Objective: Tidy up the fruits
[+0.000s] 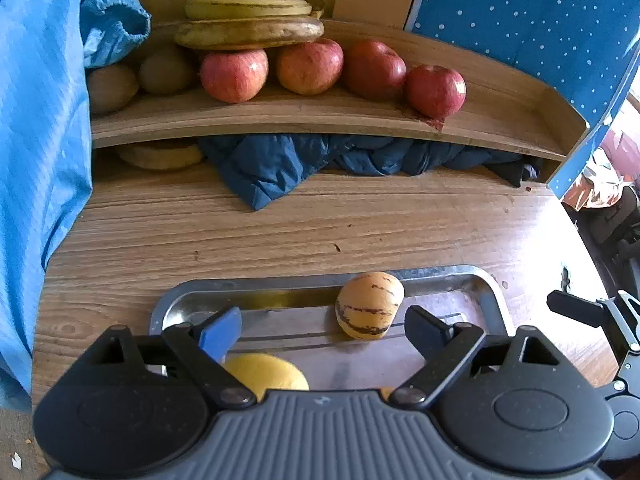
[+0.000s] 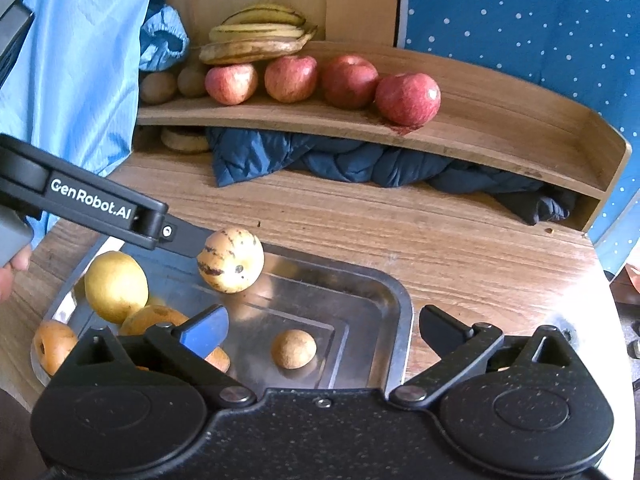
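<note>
A striped yellow melon (image 1: pixel 370 304) lies at the far rim of the metal tray (image 1: pixel 490 292). My left gripper (image 1: pixel 322 330) hangs open over the tray, the melon sitting just inside its black right finger, unpressed. A yellow fruit (image 1: pixel 264 372) shows under its blue-padded finger. In the right wrist view my right gripper (image 2: pixel 324 330) is open above a small brown round fruit (image 2: pixel 294 349) on the tray floor (image 2: pixel 360 320). The striped melon (image 2: pixel 231 260), a yellow pear (image 2: pixel 116 286) and orange fruits (image 2: pixel 52 346) fill the tray's left part.
A wooden shelf (image 1: pixel 320 114) at the back carries several red apples (image 1: pixel 234 74), bananas (image 1: pixel 248 8) and brown kiwis (image 1: pixel 166 70). A dark blue quilted cloth (image 1: pixel 272 164) lies under it. A light blue garment (image 1: pixel 40 140) hangs at the left. A hand (image 2: pixel 12 268) shows at the left edge.
</note>
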The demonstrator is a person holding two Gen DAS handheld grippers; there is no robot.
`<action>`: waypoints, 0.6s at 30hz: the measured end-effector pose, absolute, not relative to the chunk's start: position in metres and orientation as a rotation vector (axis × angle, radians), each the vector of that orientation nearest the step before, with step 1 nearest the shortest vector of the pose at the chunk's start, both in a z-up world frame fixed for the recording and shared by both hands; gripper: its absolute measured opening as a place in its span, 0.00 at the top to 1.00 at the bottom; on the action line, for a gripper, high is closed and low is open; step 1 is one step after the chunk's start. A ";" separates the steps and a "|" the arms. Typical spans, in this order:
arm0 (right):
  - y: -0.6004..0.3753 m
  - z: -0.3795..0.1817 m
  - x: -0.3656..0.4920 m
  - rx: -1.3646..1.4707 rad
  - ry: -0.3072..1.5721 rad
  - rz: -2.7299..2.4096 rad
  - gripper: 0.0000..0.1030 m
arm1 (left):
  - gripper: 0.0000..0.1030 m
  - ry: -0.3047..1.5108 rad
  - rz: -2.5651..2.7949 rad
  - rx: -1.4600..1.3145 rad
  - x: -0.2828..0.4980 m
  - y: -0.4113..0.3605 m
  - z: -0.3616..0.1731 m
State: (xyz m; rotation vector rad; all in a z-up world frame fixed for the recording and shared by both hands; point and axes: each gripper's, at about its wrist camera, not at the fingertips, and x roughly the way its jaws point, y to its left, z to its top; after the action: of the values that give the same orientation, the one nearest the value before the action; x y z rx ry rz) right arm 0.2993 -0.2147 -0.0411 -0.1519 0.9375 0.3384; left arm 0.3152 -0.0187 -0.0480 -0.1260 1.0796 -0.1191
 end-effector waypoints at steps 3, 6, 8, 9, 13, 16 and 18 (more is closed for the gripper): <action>-0.217 -0.038 0.298 -0.147 0.923 0.335 0.01 | 0.09 1.070 -0.111 -0.128 0.313 -0.018 -0.045; -0.218 -0.036 0.297 -0.141 0.912 0.333 0.01 | 0.08 1.060 -0.100 -0.130 0.311 -0.016 -0.041; -0.218 -0.034 0.296 -0.138 0.907 0.331 0.01 | 0.07 1.056 -0.094 -0.131 0.309 -0.015 -0.039; -0.219 -0.033 0.296 -0.137 0.904 0.330 0.01 | 0.06 1.054 -0.092 -0.132 0.308 -0.015 -0.038; -0.220 -0.030 0.293 -0.132 0.894 0.323 0.01 | 0.04 1.048 -0.084 -0.134 0.304 -0.013 -0.035; -0.221 -0.027 0.291 -0.127 0.885 0.319 0.01 | 0.02 1.042 -0.075 -0.135 0.300 -0.013 -0.032; -0.222 -0.025 0.289 -0.124 0.878 0.316 0.01 | 0.01 1.039 -0.067 -0.135 0.297 -0.013 -0.031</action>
State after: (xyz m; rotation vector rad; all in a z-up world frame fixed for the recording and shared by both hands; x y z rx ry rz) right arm 0.2887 -0.2216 -0.0255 -0.1238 0.8776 0.3155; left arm 0.2971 -0.0131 -0.0310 -0.1351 1.0385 -0.0673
